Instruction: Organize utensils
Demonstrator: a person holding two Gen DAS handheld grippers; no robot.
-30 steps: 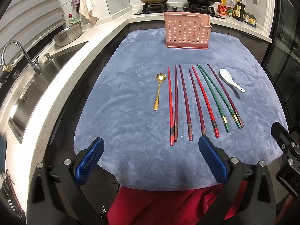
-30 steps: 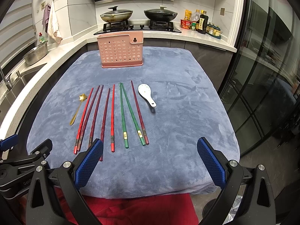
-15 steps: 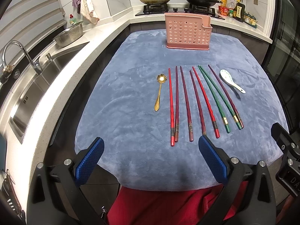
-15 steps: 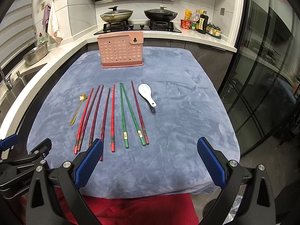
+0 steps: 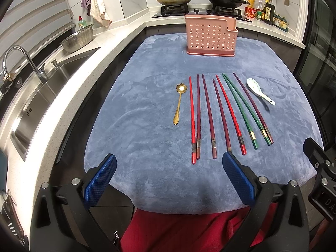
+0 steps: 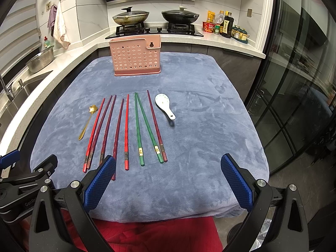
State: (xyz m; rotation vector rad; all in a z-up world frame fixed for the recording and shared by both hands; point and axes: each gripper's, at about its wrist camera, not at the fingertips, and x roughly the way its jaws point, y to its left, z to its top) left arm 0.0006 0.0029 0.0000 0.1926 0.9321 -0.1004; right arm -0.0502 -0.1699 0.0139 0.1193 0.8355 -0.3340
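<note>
Barely anything had moved since a second earlier; both grippers, left [image 5: 168,176] and right [image 6: 168,178], hung spread wide and empty at the counter's near edge. Chopsticks [image 5: 220,113] lay mid-counter, pink holder [image 5: 210,37] at the far edge. I'd grab one pair near the tips.

My blue plush cloth [image 5: 147,147] over the table, steel sink [image 5: 40,103] and tap [image 5: 21,61] on my left, metal colander [image 5: 77,40], two lidded pans [image 6: 155,16] on my hob, sauce bottles [image 6: 222,24], hanging towel [image 5: 97,6]
</note>
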